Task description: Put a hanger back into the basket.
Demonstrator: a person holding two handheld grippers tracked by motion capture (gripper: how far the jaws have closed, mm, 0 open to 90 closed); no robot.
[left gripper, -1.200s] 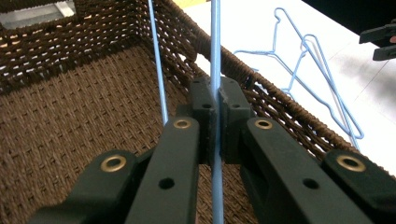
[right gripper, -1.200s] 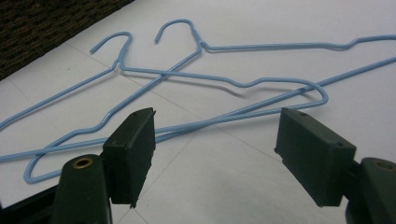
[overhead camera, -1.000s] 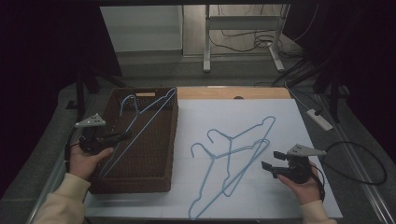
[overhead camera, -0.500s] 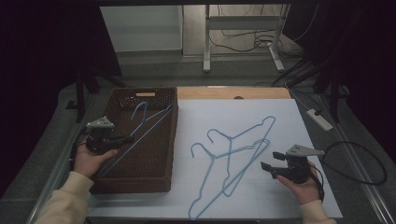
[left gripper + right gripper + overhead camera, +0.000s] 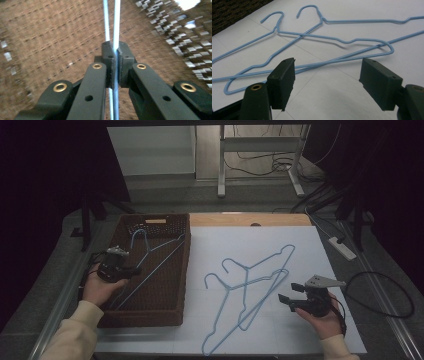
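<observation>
clamping a blue hanger [image 5: 150,265] by its wire, the left hand-held gripper [image 5: 134,270] sits over the wicker basket [image 5: 172,307] at the worktop's nine o'clock; the hanger's long axis slants from its hook at twelve o'clock toward seven, low inside the basket. the right hand-held gripper [image 5: 286,301], jaws spread and empty, rests at four o'clock, nearer the two hangers [image 5: 250,290] crossed on the white sheet [image 5: 300,250], lying toward its ten o'clock. nothing stands between them.
</observation>
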